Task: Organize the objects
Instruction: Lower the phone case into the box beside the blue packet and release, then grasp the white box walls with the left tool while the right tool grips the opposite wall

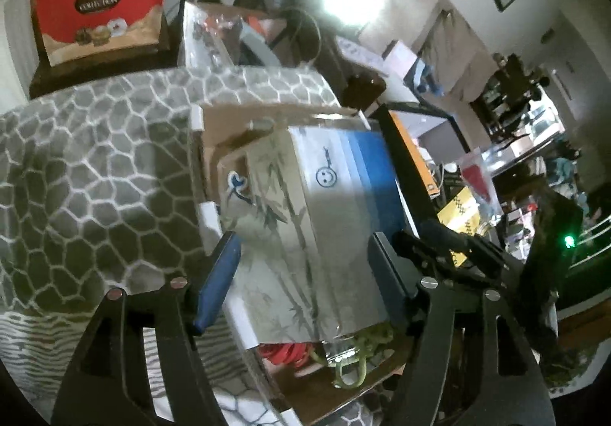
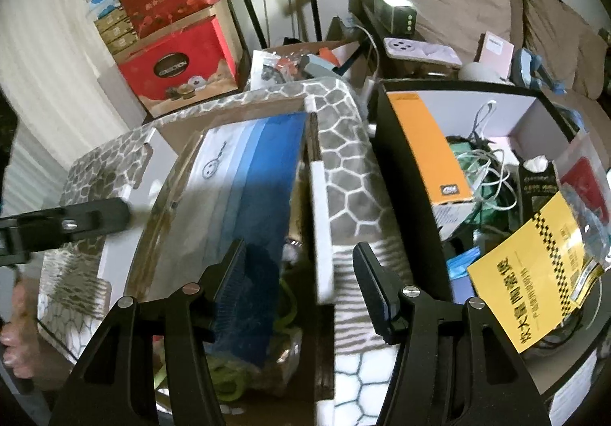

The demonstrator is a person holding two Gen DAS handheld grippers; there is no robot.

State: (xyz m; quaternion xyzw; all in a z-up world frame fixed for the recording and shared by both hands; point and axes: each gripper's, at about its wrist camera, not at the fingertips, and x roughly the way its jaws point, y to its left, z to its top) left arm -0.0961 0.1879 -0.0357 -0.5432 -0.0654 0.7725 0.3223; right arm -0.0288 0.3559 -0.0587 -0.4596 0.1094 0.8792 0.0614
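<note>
The flat rectangular box with grey bamboo print on one face and a blue-to-white gradient with a smiley on the other [image 1: 305, 219] sits tilted inside the open cardboard box with the grey cobblestone-pattern outside [image 1: 114, 143], right between the fingers of the left gripper [image 1: 305, 265]. One flat box, one patterned carton, as far as I can count. Looks like there's clear glossy wrap over the flat box, it catches the light.

Left gripper points steeply down and its jaws straddle the flat box near its lower end. The blue-padded finger [image 1: 217, 281] sits just off the bamboo side with a sliver of gap, the dark one is right at the other edge, so it reads as let go, not clamped. Below its fingertips, in the bottom of the carton: a red bundle of bands [image 1: 282, 353] and a green rope-like loop [image 1: 359, 361].

Right gripper [image 2: 301, 288] also angles down, jaws apart, nothing pinched; its left pad hangs over the blue face, its right one over the carton's flap [image 2: 343, 196]. Off to its right stands one black-walled box with white inside [image 2: 385, 143], holding an orange rectangular package [image 2: 431, 154], tangled white cables [image 2: 492, 174] and a yellow card with a checker strip [image 2: 534, 273]. Beyond the grippers, a red gift box with an oval label [image 2: 179, 63].
</note>
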